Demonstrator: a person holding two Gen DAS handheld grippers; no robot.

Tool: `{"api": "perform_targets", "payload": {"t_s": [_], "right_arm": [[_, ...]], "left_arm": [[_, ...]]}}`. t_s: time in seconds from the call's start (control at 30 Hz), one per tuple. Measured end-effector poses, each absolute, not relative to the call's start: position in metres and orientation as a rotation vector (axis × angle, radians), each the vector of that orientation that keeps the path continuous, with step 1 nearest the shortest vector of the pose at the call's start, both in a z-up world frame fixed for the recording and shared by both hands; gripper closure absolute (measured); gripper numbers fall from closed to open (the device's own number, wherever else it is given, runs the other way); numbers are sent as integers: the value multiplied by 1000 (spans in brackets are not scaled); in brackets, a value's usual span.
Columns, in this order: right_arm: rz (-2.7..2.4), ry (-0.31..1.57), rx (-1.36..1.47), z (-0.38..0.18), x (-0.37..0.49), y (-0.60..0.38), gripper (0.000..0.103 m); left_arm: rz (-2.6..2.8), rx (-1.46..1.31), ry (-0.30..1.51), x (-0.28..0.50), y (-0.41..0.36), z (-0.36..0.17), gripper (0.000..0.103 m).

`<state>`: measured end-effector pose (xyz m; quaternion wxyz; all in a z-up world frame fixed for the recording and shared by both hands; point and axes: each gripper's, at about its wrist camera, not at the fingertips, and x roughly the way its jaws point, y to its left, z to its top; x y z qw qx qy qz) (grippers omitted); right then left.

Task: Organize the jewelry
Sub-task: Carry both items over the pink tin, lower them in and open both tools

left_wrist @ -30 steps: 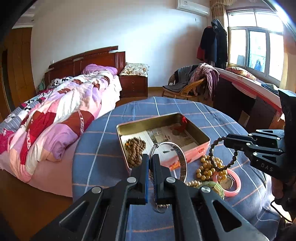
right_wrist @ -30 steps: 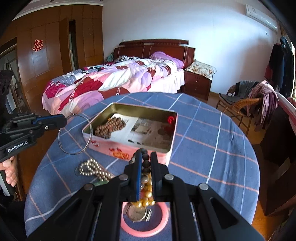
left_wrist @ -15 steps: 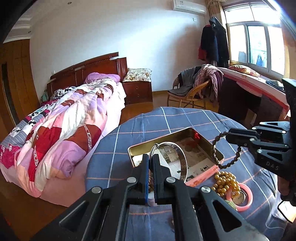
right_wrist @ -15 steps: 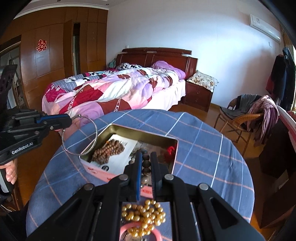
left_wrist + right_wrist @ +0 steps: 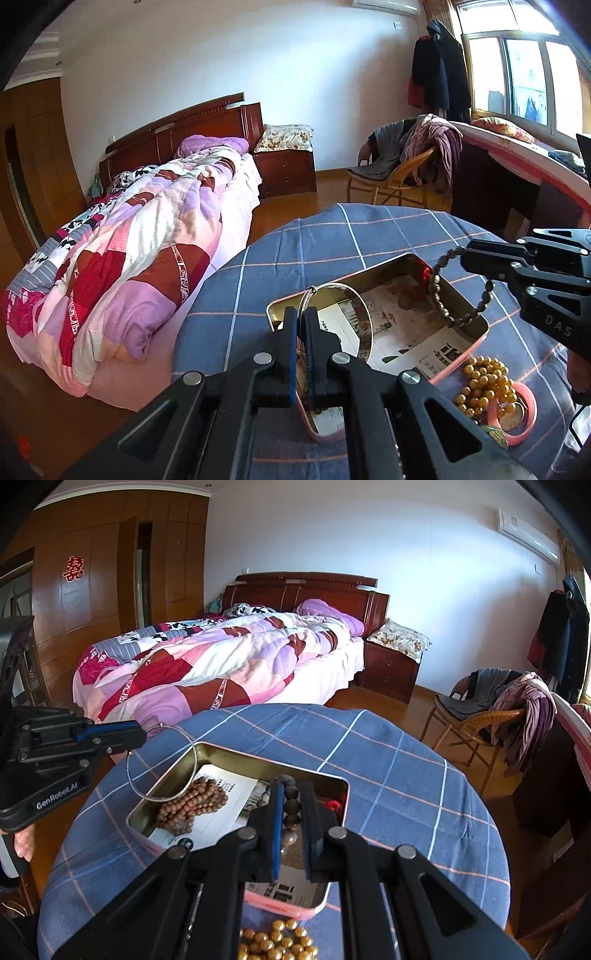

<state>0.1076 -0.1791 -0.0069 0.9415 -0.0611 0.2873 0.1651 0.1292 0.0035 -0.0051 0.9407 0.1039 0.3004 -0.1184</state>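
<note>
Left tongs (image 5: 303, 328) clenched on silver bangle (image 5: 360, 317), right tongs (image 5: 291, 805) clenched on dark bead bracelet (image 5: 290, 806), both over open tin (image 5: 236, 755). Brown beads (image 5: 192, 806) already inside. Gold beads (image 5: 484, 384) and pink ring (image 5: 526, 410) left on tabletop (image 5: 388, 760).

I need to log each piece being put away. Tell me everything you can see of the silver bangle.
The silver bangle is a thin, plain metal ring, shiny and unbroken as far as can be seen. The left gripper pinches its rim in shut jaws, holding it above the near left corner of the open tin; nothing else visibly touches it.
</note>
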Motion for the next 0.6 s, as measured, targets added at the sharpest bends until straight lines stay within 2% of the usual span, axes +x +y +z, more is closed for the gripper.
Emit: {"api": "perform_targets", "payload": {"t_s": [0.6], "right_arm": [[313, 639, -152, -28, 136, -172, 92]], "left_arm": [[-242, 255, 673, 156, -14, -28, 100]]}}
